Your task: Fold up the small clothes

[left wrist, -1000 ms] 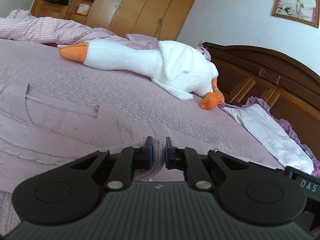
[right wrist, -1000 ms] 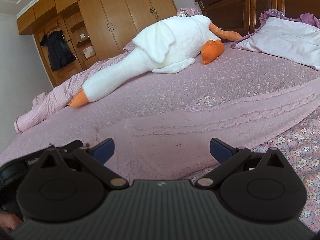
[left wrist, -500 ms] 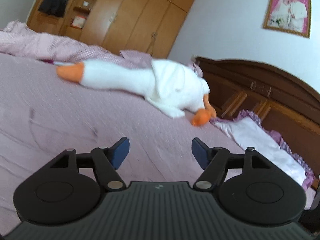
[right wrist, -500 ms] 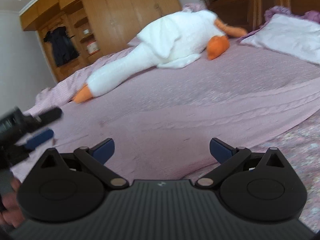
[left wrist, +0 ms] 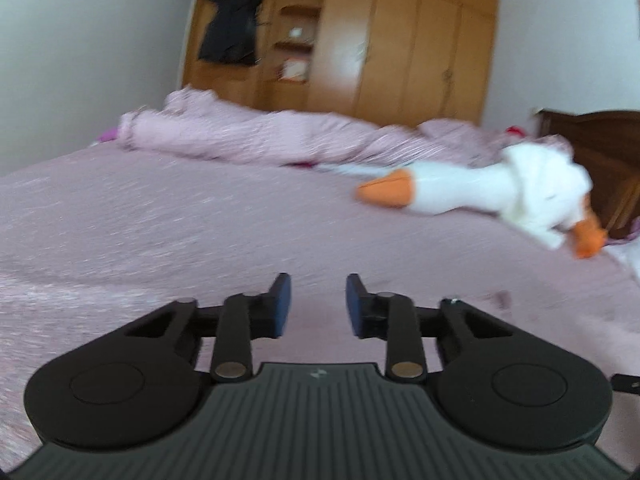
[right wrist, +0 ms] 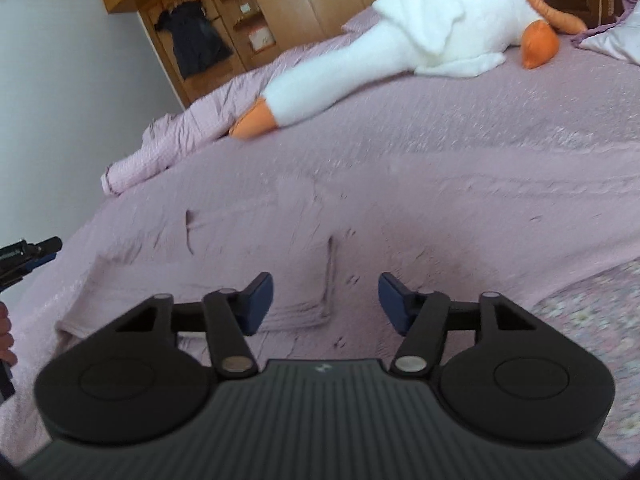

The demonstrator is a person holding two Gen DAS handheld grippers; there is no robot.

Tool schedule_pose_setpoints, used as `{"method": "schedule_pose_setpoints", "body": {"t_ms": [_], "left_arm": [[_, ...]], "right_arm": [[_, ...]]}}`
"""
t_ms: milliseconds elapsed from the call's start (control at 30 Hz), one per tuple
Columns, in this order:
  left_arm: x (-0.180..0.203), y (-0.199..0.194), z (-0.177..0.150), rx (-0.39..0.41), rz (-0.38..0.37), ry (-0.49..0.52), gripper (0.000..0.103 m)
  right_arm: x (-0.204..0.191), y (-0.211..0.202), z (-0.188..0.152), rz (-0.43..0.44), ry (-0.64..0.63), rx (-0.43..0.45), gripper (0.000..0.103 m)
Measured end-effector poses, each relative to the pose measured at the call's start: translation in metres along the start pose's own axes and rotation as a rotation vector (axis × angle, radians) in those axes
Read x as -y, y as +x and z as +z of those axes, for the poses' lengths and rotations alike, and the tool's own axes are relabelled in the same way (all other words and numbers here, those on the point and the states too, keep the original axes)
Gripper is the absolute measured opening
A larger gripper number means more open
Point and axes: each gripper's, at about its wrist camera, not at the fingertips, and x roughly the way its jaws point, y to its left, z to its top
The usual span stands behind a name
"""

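A: How many tools, and how do they stand?
B: Two. The right tool [right wrist: 325, 304] hovers low over the bed [right wrist: 460, 168], jaws spread wide with nothing between them. The left tool [left wrist: 318, 306] is also parted and empty, held above the bedspread; in the right wrist view its tip [right wrist: 34, 252] pokes in at the left edge, by a bit of a hand [right wrist: 5, 338].
A: And the garment?
B: One pink knitted garment [right wrist: 248, 264] lies flat on the bed right under the right tool, almost the bedspread's colour, with a folded edge showing near the blue pads [right wrist: 259, 300].
A: Farther back?
B: One white plush goose [right wrist: 420, 48], one rumpled pink quilt [left wrist: 248, 136], then the wooden wardrobe [left wrist: 400, 40]. The left view is blurred.
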Motion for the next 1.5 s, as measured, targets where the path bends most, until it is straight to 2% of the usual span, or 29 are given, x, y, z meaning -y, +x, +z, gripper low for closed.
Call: {"method": "schedule_pose_setpoints", "body": {"t_ms": [67, 233, 300, 367, 433, 667, 800, 867, 933, 1100, 1167, 1300, 1500], "left_arm": [[-0.016, 0.009, -0.002, -0.031, 0.021, 0.001, 0.026], [-0.034, 0.042, -0.01, -0.131, 0.058, 0.013, 0.026], [-0.037, 0.059, -0.017, -0.177, 0.069, 0.012, 0.026], [-0.036, 0.077, -0.025, -0.228, 0.095, 0.036, 0.026], [-0.03, 0.083, -0.029, -0.222, 0.112, 0.073, 0.026], [-0.024, 0.09, -0.024, -0.212, 0.13, 0.107, 0.026], [-0.017, 0.084, -0.008, -0.137, 0.084, 0.097, 0.026], [-0.014, 0.098, -0.007, -0.181, 0.076, 0.103, 0.026], [-0.014, 0.116, -0.011, -0.227, 0.105, 0.109, 0.026], [-0.015, 0.128, -0.013, -0.212, 0.106, 0.097, 0.026], [-0.016, 0.122, -0.007, -0.21, 0.095, 0.104, 0.026], [-0.028, 0.072, -0.002, -0.152, 0.067, 0.046, 0.026], [-0.034, -0.007, -0.032, -0.173, 0.03, 0.027, 0.026]], "right_arm": [[-0.007, 0.008, -0.005, 0.006, -0.021, -0.012, 0.058], [-0.024, 0.02, -0.01, -0.019, -0.094, -0.037, 0.046], [-0.027, 0.02, -0.01, -0.008, -0.116, -0.047, 0.021], [-0.028, 0.02, -0.009, 0.026, -0.129, -0.057, 0.016], [-0.029, 0.018, -0.009, 0.033, -0.141, -0.054, 0.015], [-0.031, 0.007, -0.003, 0.041, -0.144, -0.055, 0.013], [-0.027, 0.006, -0.006, 0.047, -0.136, -0.054, 0.014], [-0.028, 0.01, -0.008, 0.041, -0.137, -0.055, 0.014], [-0.029, 0.012, -0.009, 0.035, -0.145, -0.05, 0.014], [-0.028, 0.016, -0.009, 0.027, -0.149, -0.055, 0.014], [-0.028, 0.016, -0.008, 0.026, -0.144, -0.054, 0.014], [-0.029, 0.014, -0.009, 0.026, -0.141, -0.047, 0.014], [-0.03, 0.011, -0.009, 0.024, -0.14, -0.037, 0.014]]}}
